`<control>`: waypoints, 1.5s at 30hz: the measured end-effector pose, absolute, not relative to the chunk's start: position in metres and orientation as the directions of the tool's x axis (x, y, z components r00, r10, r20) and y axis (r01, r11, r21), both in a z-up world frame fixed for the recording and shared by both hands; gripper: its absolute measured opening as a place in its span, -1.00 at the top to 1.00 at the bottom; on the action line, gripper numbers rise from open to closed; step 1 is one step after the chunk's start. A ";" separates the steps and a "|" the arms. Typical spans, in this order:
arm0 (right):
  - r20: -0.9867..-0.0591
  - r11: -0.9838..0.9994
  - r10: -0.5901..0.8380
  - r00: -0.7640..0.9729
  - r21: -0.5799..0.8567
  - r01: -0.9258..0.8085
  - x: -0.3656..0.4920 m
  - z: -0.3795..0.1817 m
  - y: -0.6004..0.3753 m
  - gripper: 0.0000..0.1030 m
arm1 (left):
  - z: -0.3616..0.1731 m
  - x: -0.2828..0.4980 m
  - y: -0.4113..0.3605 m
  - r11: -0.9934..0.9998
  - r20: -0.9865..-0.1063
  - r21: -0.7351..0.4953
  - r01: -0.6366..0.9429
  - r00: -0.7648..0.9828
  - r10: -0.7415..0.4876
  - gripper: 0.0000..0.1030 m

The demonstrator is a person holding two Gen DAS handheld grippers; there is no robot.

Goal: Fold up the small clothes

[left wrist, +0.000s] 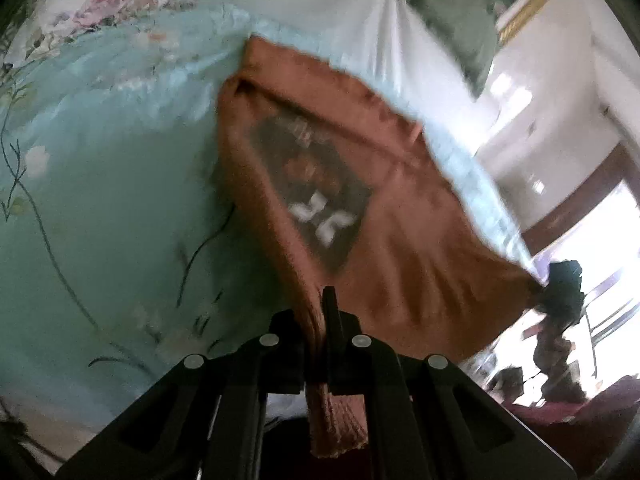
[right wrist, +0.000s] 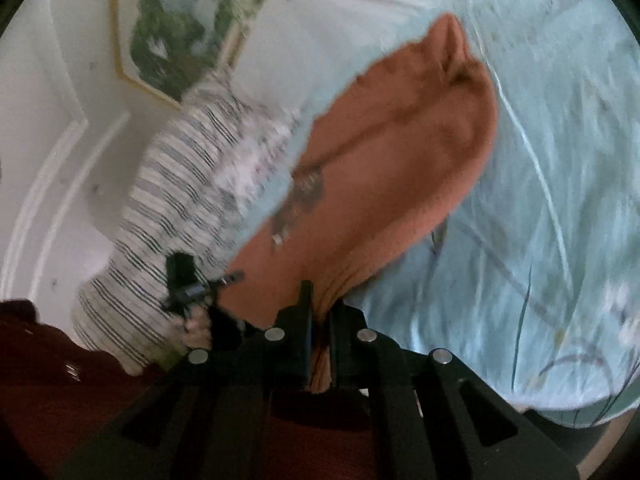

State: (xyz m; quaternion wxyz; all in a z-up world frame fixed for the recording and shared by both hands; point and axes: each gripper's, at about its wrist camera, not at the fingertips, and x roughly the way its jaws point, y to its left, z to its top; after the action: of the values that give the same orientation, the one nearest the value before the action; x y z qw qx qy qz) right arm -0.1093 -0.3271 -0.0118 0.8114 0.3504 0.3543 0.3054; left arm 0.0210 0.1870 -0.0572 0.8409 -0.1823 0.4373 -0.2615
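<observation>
My left gripper is clamped on a bunched edge of the orange shirt, and a strip of the knit hangs out behind the jaws toward me. My right gripper is pinched shut on another gathered bit of the same shirt. In the left wrist view the right gripper shows at the far right, holding the shirt's other corner, so the cloth is stretched between my two hands. In the right wrist view the left gripper sits at the left with my fingers wrapped around it.

The shirt's near part is lifted; its far part trails onto the bed, over the pale blue floral bedspread, near the bed's edge. A dark printed patch with white letters faces the left wrist camera. Both views are blurred.

A striped cloth lies at the bed's edge, just beside the shirt. A framed green picture hangs on the white wall. No containers show in either view.
</observation>
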 end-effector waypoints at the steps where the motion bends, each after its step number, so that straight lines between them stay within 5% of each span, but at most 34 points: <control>1: -0.343 0.560 0.742 0.577 0.789 -0.251 -0.107 -0.007 -0.330 0.86 | -0.053 0.022 0.186 0.788 -0.620 -0.548 0.281 0.496 -0.608 0.91; 8: -0.318 0.627 0.631 0.707 0.746 -0.224 -0.057 0.029 -0.355 0.86 | 0.003 0.084 0.175 0.791 -0.529 -0.541 0.286 0.615 -0.585 0.91; 18: -0.445 0.784 0.413 0.794 0.617 -0.062 0.087 0.058 -0.378 0.86 | 0.039 0.232 0.136 0.908 -0.593 -0.384 0.169 0.708 -0.383 0.91; 37: -0.720 0.840 0.336 0.607 0.520 0.152 0.257 -0.032 -0.390 0.84 | -0.062 0.412 0.110 0.957 -0.788 -0.288 -0.015 0.571 -0.228 0.83; 39: -0.702 0.818 0.341 0.625 0.549 0.171 0.244 -0.029 -0.398 0.74 | -0.059 0.402 0.110 0.955 -0.781 -0.298 -0.008 0.576 -0.239 0.79; 41: -0.691 0.837 0.285 0.664 0.517 0.178 0.224 -0.014 -0.401 0.49 | -0.052 0.382 0.107 0.959 -0.773 -0.284 0.015 0.588 -0.239 0.42; 42: -0.678 0.847 0.256 0.690 0.500 0.178 0.213 -0.005 -0.401 0.31 | -0.049 0.371 0.104 0.960 -0.766 -0.279 0.031 0.595 -0.242 0.38; 45: -0.638 0.876 0.254 0.727 0.471 0.108 0.191 0.011 -0.382 0.26 | -0.046 0.333 0.082 0.954 -0.761 -0.275 0.122 0.579 -0.294 0.37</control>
State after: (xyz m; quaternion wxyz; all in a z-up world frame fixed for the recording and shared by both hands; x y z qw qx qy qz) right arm 0.1906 -0.3821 0.0106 0.8961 0.2460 0.3673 0.0408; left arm 0.3331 0.0823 -0.0459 0.8831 -0.0967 0.4437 -0.1178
